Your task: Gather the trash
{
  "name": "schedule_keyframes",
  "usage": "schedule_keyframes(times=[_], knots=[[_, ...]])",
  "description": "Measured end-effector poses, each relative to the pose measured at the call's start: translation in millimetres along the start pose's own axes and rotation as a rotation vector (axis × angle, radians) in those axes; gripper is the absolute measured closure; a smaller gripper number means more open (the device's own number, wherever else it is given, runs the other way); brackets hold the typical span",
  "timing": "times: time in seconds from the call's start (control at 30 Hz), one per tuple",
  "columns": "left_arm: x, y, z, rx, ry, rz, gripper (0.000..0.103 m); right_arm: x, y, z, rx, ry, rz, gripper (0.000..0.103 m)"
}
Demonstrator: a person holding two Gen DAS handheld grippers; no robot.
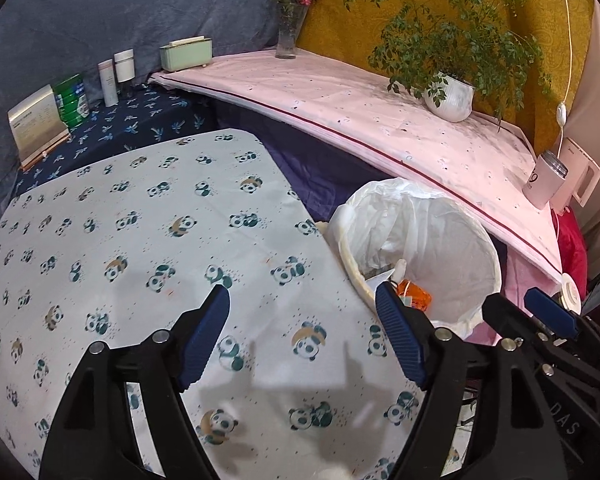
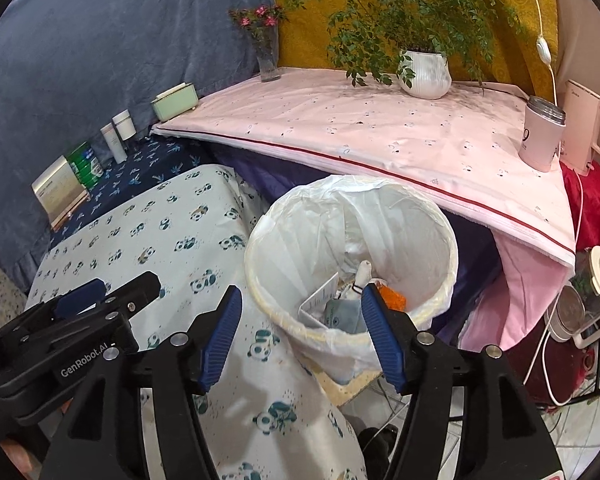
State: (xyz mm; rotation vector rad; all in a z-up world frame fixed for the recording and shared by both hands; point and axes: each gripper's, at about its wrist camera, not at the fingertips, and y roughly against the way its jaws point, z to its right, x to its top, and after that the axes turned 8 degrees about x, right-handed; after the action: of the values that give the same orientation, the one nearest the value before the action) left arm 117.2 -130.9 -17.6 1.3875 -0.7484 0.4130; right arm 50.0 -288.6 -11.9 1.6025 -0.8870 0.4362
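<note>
A round bin lined with a white plastic bag (image 2: 352,240) stands beside the panda-print table (image 2: 172,240); it also shows in the left wrist view (image 1: 432,240). Inside lie several pieces of trash: an orange wrapper (image 2: 394,298), a white card (image 2: 320,300) and a grey packet (image 2: 342,314). My right gripper (image 2: 300,308) is open and empty, just in front of the bin's near rim. My left gripper (image 1: 304,304) is open and empty above the panda-print table (image 1: 140,240), left of the bin. The right gripper's tips show at the right of the left wrist view (image 1: 540,304).
A pink-covered shelf (image 2: 380,132) behind the bin holds a potted plant (image 2: 424,72), a flower vase (image 2: 268,60), a pink cup (image 2: 540,140) and a kettle (image 2: 588,128). Bottles (image 1: 116,76), a green can (image 1: 72,100) and a box (image 1: 186,54) stand at the back left.
</note>
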Motion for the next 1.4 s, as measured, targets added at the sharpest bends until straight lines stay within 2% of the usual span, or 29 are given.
schedule_keyframes(times=[0.17, 0.5, 0.93, 1.03, 1.13, 1.4], knots=[[-14, 13, -8, 0.014, 0.004, -0.001, 0.027, -11, 12, -5, -0.016, 0.014, -0.008, 0.040], [-37, 24, -17, 0.031, -0.005, -0.016, 0.026, -33, 23, -13, -0.031, 0.043, -0.034, 0.035], [-50, 27, -17, 0.041, -0.003, -0.035, 0.024, -47, 26, -11, -0.036, 0.050, -0.050, 0.034], [-53, 27, -16, 0.042, -0.006, -0.038, 0.023, -49, 25, -11, -0.039, 0.056, -0.052, 0.032], [-55, 27, -14, 0.050, -0.007, -0.037, 0.018, -51, 25, -12, -0.040, 0.055, -0.052, 0.031], [-57, 27, -11, 0.056, -0.011, -0.037, 0.017, -55, 26, -9, -0.056, 0.062, -0.045, 0.026]])
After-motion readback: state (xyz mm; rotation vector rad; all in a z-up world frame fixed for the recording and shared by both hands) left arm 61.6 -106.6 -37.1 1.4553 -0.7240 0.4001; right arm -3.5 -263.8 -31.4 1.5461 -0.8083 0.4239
